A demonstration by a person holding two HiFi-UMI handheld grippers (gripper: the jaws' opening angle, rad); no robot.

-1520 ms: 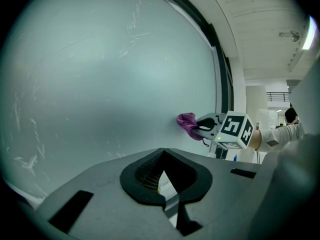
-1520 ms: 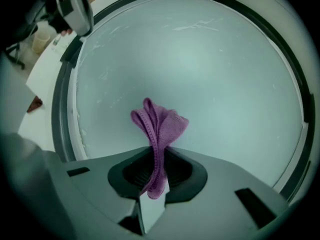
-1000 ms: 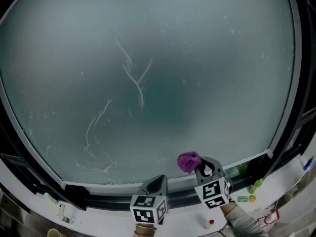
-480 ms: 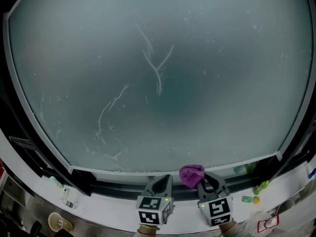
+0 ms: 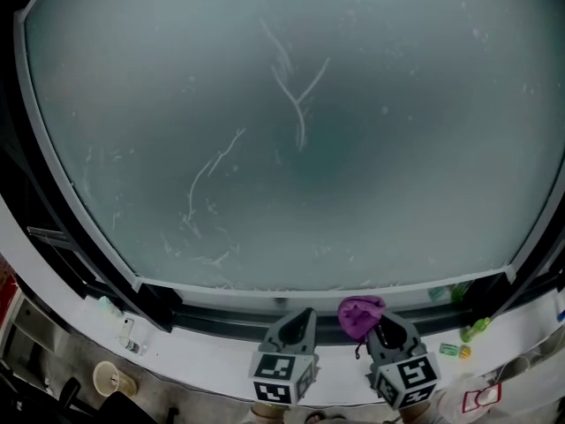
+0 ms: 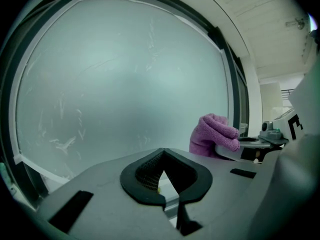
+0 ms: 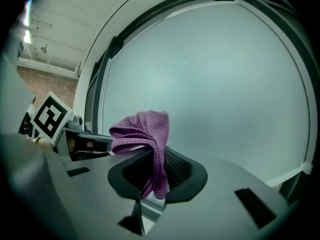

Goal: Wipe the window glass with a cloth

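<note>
1. The window glass (image 5: 291,131) fills most of the head view; it looks foggy, with white scratchy marks at the top middle and lower left; I think nearly all the wiping is left to do.
2. The left gripper (image 5: 296,325) is at the bottom middle; its jaws are pressed together on nothing.
3. The right gripper (image 5: 388,329), just beside it, pinches the cloth (image 5: 360,314).
4. The cloth is purple and bunched up; it sits low, under the glass.

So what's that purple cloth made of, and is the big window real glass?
The purple cloth looks like soft microfibre or knit: fuzzy weave, floppy folds. The window pane looks like hazy, smooth glass with pale smear marks; plastic can't be ruled out.
</note>
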